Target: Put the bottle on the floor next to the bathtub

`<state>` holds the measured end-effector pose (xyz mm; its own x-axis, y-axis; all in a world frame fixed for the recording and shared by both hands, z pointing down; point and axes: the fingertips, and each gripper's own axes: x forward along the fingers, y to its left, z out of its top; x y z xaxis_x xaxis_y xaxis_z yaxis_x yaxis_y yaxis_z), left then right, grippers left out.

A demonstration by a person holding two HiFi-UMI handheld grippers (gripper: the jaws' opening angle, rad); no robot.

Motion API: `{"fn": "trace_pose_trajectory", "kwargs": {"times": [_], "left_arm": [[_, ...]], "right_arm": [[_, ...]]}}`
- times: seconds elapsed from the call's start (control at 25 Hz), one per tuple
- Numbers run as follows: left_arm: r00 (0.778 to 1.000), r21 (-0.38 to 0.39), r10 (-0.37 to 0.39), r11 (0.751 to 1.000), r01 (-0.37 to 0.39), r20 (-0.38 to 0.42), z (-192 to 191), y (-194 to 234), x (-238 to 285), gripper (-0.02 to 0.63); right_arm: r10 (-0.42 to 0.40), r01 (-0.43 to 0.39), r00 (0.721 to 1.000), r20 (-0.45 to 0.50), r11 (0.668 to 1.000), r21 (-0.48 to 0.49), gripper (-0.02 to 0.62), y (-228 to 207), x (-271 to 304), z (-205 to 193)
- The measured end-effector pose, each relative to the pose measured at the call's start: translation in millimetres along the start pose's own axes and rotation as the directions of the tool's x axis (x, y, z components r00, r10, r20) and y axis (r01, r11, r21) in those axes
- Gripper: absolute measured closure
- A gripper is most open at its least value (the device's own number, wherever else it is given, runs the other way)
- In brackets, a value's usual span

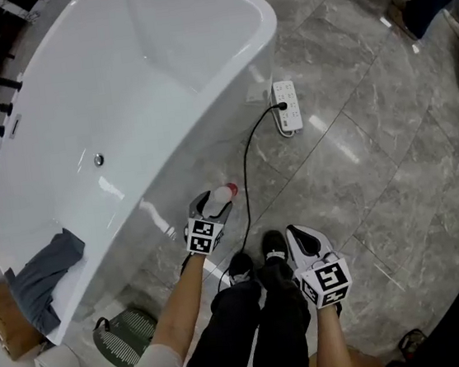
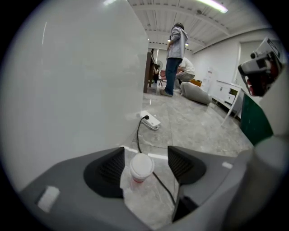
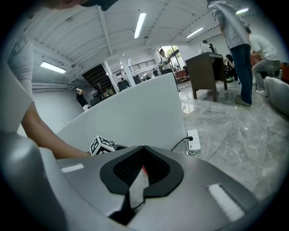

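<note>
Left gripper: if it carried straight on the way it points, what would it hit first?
Most likely the bottle, standing on the floor beside the bathtub, between the left gripper's open jaws. Just behind it lies the black cable. Depth is hard to judge.

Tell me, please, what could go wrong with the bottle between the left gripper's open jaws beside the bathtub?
The left gripper is open around the bottle, with a jaw near each side of its cap; a sideways withdrawal could clip and topple it. The black cable to the power strip passes right beside the bottle and near the person's shoes; a snagged step might drag it into the bottle.
</note>
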<state>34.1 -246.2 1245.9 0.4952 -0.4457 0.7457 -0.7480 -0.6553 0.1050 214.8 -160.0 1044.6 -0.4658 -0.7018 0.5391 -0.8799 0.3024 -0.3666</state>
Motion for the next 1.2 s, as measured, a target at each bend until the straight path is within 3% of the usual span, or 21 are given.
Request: {"fn": "trace_pose_trajectory", "kwargs": {"times": [0.24,0.36,0.52,0.68,0.96,1.2], "left_arm": [[0.999,-0.104,-0.024,0.994,0.029,0.049,69,-21,-122,0.268],[0.996,-0.131,-0.059,0.989,0.067,0.062,103,-44,-188,0.268],[0.995,-0.178,-0.083,0.980,0.092,0.062,145,-64,-274,0.270],[0.990,-0.192,-0.108,0.974,0.123,0.089,186,-77,-352,0.268],[0.988,-0.228,-0.102,0.965,0.127,0.117,212,-82,-462,0.269],[0.981,-0.185,-0.180,0.964,0.191,0.074,211,-80,-494,0.270]], "right_arm": [[-0.070,0.070,0.998,-0.005,0.997,0.013,0.597,59,-42,60],[-0.097,0.099,0.994,-0.053,0.994,0.043,0.597,96,-69,79],[-0.092,0.096,0.985,-0.149,0.995,0.022,0.597,150,-99,108],[-0.084,0.085,0.984,-0.158,0.996,-0.001,0.597,198,-125,148],[-0.074,0.073,0.989,-0.126,0.997,-0.014,0.597,266,-162,186],[-0.061,0.062,0.992,-0.114,0.998,0.003,0.597,291,-168,187]]}}
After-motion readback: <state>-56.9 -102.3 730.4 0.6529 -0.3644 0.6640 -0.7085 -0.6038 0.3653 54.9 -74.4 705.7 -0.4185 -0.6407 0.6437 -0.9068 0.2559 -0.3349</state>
